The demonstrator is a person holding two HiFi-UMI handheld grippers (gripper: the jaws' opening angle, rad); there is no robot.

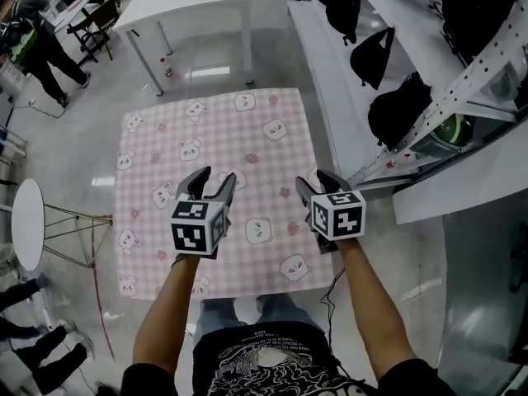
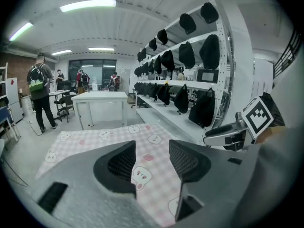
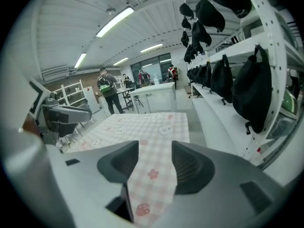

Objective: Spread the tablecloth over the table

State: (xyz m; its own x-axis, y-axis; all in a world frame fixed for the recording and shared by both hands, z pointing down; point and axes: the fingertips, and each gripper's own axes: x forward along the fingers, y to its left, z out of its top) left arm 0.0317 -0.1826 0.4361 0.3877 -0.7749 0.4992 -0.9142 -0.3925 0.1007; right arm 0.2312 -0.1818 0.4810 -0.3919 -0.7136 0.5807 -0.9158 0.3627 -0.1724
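holding black bags (image 1: 375, 54), the shelves (image 1: 328, 79) stand beside the spread tablecloth (image 1: 223, 139).

Bright ceiling strip lights (image 2: 88, 4) give even light; gripper views warp, darkening at edges.

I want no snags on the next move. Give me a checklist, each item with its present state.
1. Cloth lies flat, no big folds: ok.
2. Far corners laid out, not folded back: ok.
3. Left gripper over the cloth, jaws apart, nothing between them: ok.
4. Right gripper over the cloth, jaws apart, nothing between them: ok.
5. Overhang even on all sides: cannot tell.
6. Right gripper clear of the shelf: ok.
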